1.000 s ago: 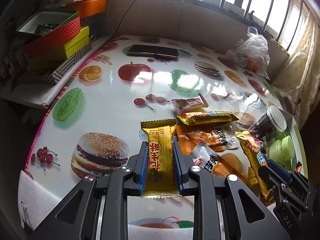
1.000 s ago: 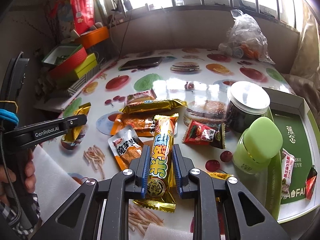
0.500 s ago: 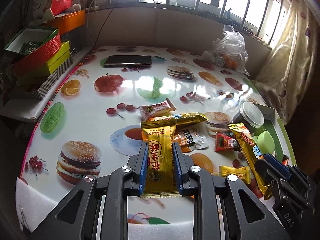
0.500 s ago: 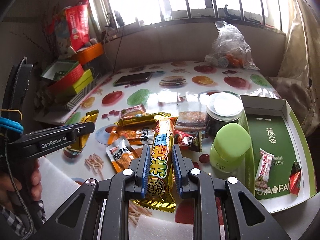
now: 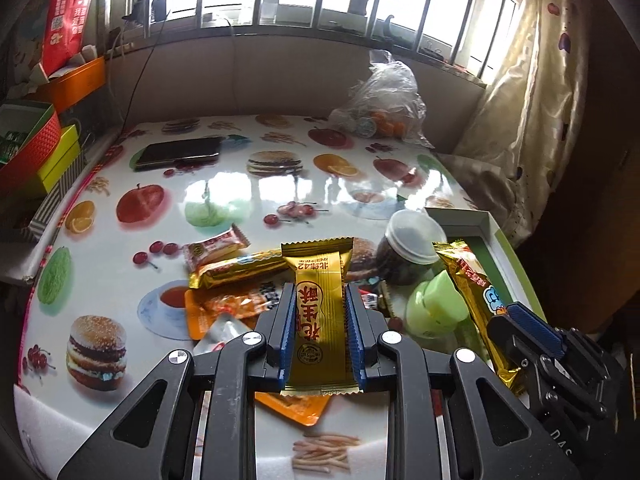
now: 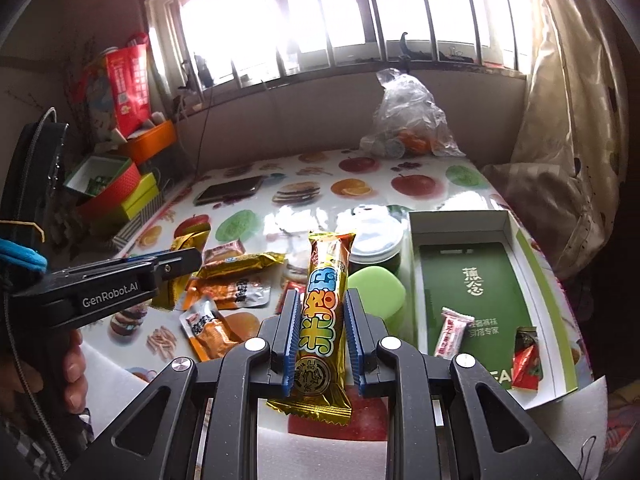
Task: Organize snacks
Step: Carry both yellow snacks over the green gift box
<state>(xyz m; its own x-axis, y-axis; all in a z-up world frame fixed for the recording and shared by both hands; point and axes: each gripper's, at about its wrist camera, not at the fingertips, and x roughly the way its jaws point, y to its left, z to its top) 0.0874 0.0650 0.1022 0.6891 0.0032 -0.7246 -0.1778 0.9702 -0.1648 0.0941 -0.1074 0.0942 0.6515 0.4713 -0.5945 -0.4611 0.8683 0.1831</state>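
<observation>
My left gripper (image 5: 319, 292) is shut on a gold packet with red characters (image 5: 318, 320), held above the snack pile (image 5: 236, 268) on the fruit-print table. In the right wrist view my right gripper (image 6: 322, 296) is shut on a long gold snack bar with colourful letters (image 6: 324, 304), lifted off the table. To its right lies a white box with a green floor (image 6: 460, 220), holding a pink-white candy (image 6: 450, 332) and a red packet (image 6: 526, 360). The left gripper (image 6: 176, 260) shows at the left of that view, and the right gripper (image 5: 520, 320) at the right of the left wrist view.
A green-lidded jar (image 6: 376, 288) and a clear-lidded dark jar (image 5: 412, 248) stand between pile and box. A phone (image 5: 180, 152) and a plastic bag (image 5: 384, 104) lie farther back. Stacked boxes (image 5: 32, 148) line the left edge. A person's hand (image 6: 72, 368) holds the left tool.
Both grippers have risen and moved across the table with their packets still held. The jars and the white box have come closer to the middle of both views.
</observation>
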